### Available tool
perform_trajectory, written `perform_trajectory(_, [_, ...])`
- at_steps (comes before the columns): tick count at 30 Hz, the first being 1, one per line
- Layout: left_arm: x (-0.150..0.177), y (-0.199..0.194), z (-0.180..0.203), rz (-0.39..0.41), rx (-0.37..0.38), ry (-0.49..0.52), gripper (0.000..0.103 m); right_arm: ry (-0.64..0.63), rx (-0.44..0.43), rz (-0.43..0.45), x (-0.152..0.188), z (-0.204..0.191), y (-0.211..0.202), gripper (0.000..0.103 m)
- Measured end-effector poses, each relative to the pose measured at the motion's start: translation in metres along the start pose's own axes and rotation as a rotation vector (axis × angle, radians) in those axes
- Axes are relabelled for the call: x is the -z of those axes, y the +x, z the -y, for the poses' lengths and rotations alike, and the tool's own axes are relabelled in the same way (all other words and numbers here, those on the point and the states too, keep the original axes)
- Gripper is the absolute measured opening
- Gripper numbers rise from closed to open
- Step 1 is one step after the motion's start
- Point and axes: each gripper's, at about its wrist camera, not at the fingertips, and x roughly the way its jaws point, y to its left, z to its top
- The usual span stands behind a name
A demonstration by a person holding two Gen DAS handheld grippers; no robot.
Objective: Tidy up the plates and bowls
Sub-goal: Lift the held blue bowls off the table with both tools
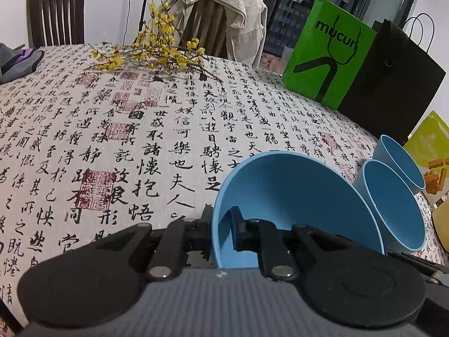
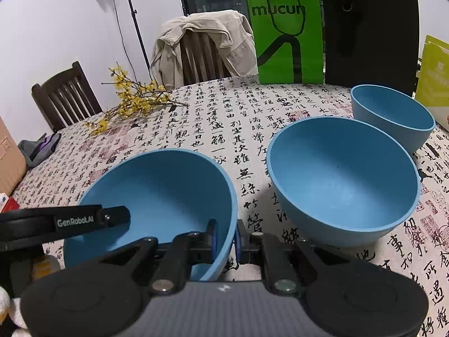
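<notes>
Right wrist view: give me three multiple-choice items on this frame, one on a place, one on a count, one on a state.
1. Where does the green paper bag stand?
A. at the far edge of the table, beside a black bag
B. inside a bowl
C. on a chair seat

2. How many blue bowls are on the table?
A. one
B. three
C. five

3. How is the right gripper?
A. wide open above the cloth
B. shut on the rim of the nearest bowl
C. holding a flower branch

Answers:
1 A, it stands upright beyond the bowls, next to the black bag.
2 B, the nearest bowl, the middle bowl and the far bowl.
3 B, one finger sits inside the rim and the other outside, pinching it.
</notes>
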Motion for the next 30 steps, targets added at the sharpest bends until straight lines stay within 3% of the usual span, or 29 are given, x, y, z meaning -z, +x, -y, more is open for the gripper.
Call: perform_trajectory(30, [-0.005,-0.061,0.007,0.135,0.015,-0.003,0.014,0.028,-0.051,0.128,-0.002,-0.009,-0.047,0.012])
